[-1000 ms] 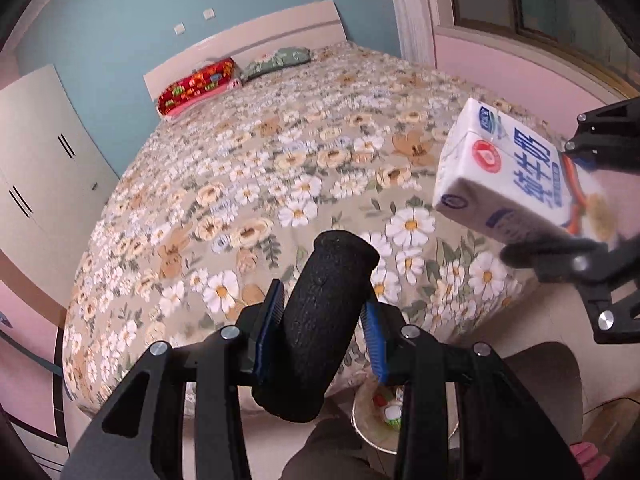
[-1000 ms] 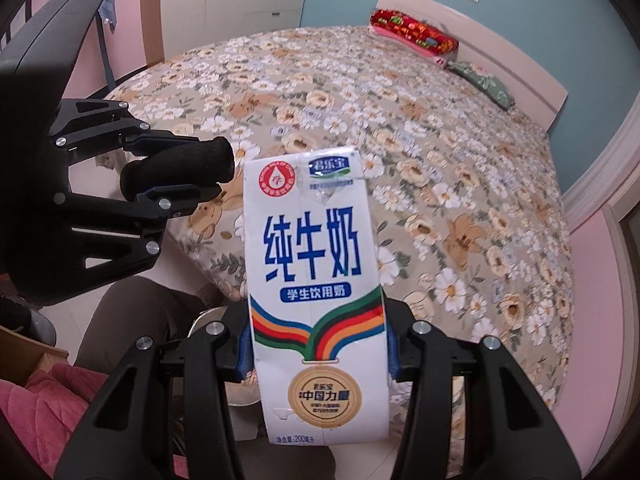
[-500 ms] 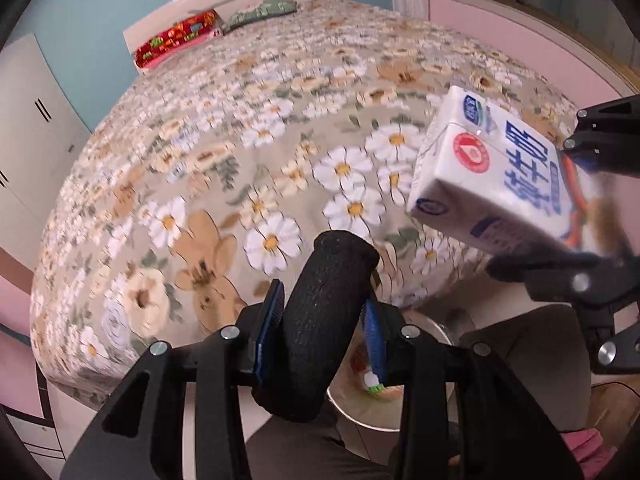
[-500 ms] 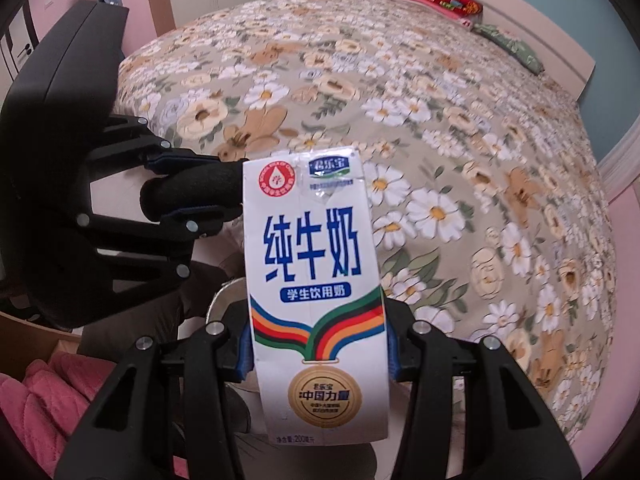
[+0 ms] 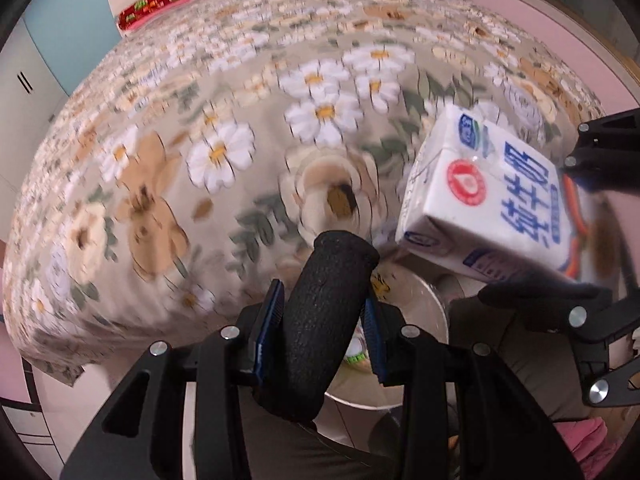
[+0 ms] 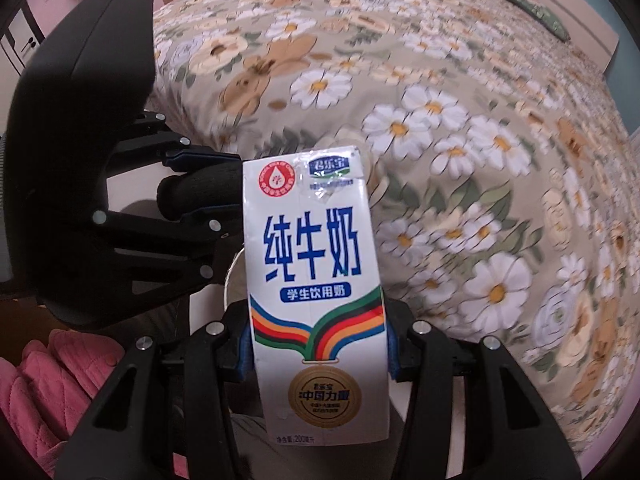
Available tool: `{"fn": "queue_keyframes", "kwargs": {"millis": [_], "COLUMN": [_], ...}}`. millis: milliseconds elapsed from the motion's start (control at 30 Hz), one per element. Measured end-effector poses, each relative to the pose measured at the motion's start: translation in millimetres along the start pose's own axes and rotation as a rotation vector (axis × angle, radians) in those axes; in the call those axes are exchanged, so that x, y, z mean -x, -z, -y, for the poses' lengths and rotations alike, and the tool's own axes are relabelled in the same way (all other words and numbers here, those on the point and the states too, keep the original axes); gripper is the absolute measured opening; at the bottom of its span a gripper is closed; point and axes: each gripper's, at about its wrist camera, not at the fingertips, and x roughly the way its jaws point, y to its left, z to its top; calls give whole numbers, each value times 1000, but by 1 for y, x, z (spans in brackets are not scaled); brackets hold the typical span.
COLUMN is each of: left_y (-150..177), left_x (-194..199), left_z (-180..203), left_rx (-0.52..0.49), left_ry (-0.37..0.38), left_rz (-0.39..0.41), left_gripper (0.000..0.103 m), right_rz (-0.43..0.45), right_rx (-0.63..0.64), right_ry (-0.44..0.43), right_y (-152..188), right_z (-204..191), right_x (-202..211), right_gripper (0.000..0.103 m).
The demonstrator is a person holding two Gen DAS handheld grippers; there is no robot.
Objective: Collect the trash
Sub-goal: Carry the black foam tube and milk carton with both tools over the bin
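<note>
Right, both claws loaded, bin is next.
left claw (image 5: pixel 324 316): pinching the black foam roll (image 5: pixel 320 320) between its blue pads, roll poking up and forward out of the jaws.
right claw (image 6: pixel 316 344): pinching the milk carton (image 6: pixel 312 280) low on its sides, carton upright in the grip, printed face to the camera.
bin (image 5: pixel 424 308): pale round rim, under and just past the left claw's tips, at the foot of the bed (image 5: pixel 200 140); some trash already inside, can't tell what.
carton vs bin: in the left view the carton hangs above the bin's right edge, not over the middle, by my read.
step: drop both pieces in the bin.
how to do it well: centre each piece over the opening before I let go; roll looks close to lined up, carton wants a nudge towards the left claw.
release: spread the jaws only when the piece is inside the rim line; carton is tall, so go low or it may tip out over the edge.
clearance: the two claws sit near each other, foam tip just beside the carton's left edge in the right view; risk of a knock if both go in together, so I'd drop one at a time.
pose: both claws pointing steeply down, side by side.
blur: bedspread is smeared in both views, rim detail is soft.
</note>
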Motion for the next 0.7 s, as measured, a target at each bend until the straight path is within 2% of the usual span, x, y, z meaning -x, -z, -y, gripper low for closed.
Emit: {"fn": "queue_keyframes", "kwargs": {"millis": [367,700], "left_y": [39,64], "left_x": [-56,-115], "left_z": [11,13], "left_rx": [14,66], "left_ry": [16,61], "left_rz": [-97,-206], "left_gripper": [40,40], "right_rz": [-70,-167], "right_rx": [-17,-75], "right_ry": [-78,-119], "right_y": [34,58], "right_z": [-15,-7], "right_x": [-62,-133], "right_gripper": [49,49]}}
